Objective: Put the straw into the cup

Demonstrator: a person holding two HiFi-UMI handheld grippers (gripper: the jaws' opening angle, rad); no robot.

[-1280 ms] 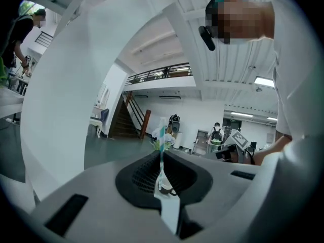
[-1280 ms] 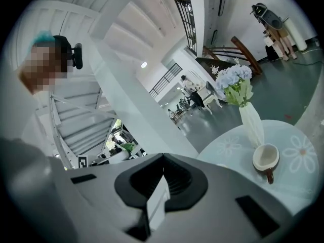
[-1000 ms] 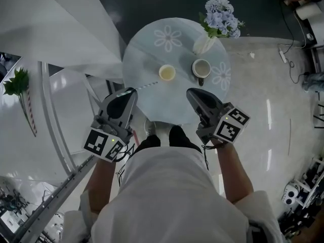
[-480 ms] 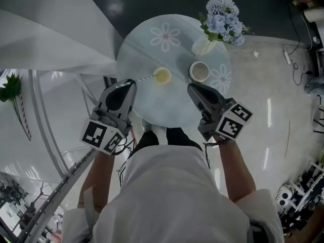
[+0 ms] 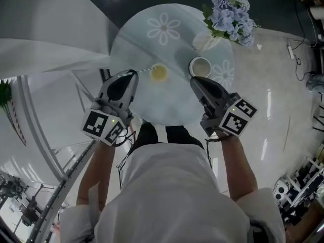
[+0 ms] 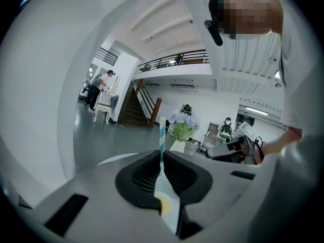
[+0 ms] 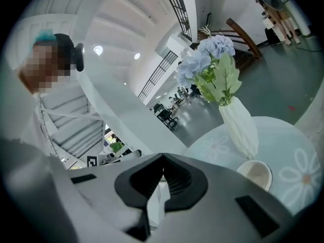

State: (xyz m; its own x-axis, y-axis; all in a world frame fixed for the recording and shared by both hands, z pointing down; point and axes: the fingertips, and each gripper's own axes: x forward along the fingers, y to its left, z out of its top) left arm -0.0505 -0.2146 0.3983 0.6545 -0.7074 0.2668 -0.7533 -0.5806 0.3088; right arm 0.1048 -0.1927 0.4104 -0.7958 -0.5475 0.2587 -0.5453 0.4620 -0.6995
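A teal-and-white striped straw (image 5: 145,70) sticks out of my left gripper (image 5: 134,73), which is shut on it. The straw's far end lies at the left rim of a small cup of yellow drink (image 5: 158,73) on the round table (image 5: 152,105). In the left gripper view the straw (image 6: 162,135) rises from between the closed jaws of the left gripper (image 6: 161,155). My right gripper (image 5: 194,80) is shut and holds nothing. It hovers just in front of a white cup (image 5: 200,67). The right gripper view shows the right gripper (image 7: 163,157) with that white cup (image 7: 255,174) beyond it to the right.
A white vase (image 7: 239,126) of blue flowers (image 5: 230,9) stands at the table's far right, close behind the white cup. White drapery (image 5: 45,49) and a metal rail (image 5: 35,135) lie to the left. Glossy floor with cables (image 5: 298,39) is on the right.
My left gripper has carried the straw forward and to the right, so its end now reaches the yellow cup's rim. The right gripper stays shut near the white cup.
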